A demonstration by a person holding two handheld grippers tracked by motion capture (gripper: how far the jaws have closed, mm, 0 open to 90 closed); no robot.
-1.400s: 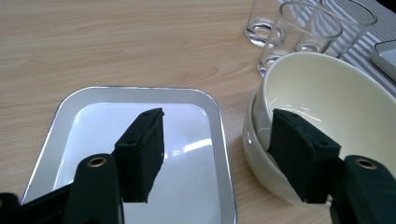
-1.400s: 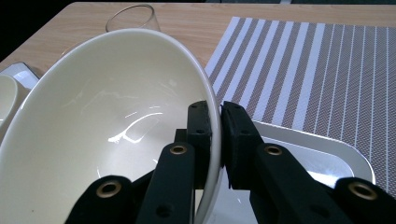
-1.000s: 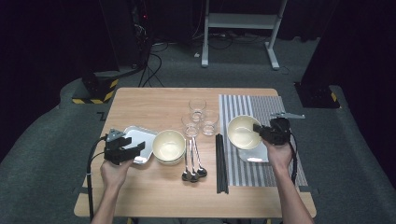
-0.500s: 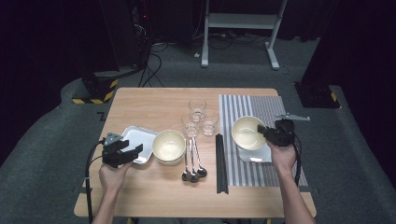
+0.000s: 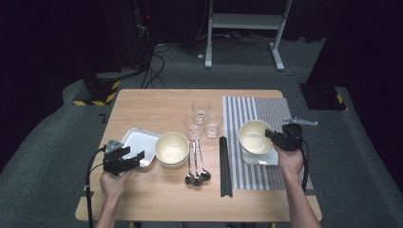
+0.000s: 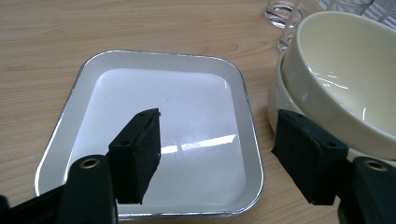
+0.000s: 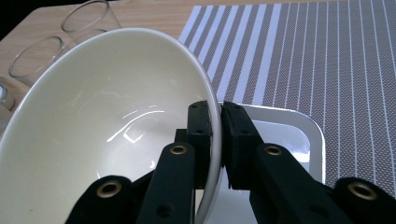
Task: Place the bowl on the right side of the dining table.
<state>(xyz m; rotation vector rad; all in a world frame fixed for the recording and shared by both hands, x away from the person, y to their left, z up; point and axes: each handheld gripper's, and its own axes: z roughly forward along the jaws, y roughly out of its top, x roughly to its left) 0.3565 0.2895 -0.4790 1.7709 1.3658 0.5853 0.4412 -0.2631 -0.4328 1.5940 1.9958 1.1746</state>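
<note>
Bowl (image 7: 107,121): cream, on the striped mat (image 5: 271,114) at the right side of the table, held tilted over a small white tray (image 7: 299,140). My right gripper (image 7: 218,122) pinches its rim, one pad inside and one outside, jaws nearly closed on the thin wall. To do this step well, I judge I should lower the bowl level onto the tray's middle, keep the pinch firm until the base sits flat, then open and back away without dragging the rim. My left gripper (image 6: 217,156) hovers over a second tray (image 6: 93,65) at the near left; its jaws have just been opening and stand wide, with nothing between them.

Count: two trays, one bowl in my grip, two bowls stacked (image 5: 171,148) mid-table, three glasses (image 5: 201,118), three spoons (image 5: 196,164), black chopsticks (image 5: 225,166) whose number I cannot tell.
</note>
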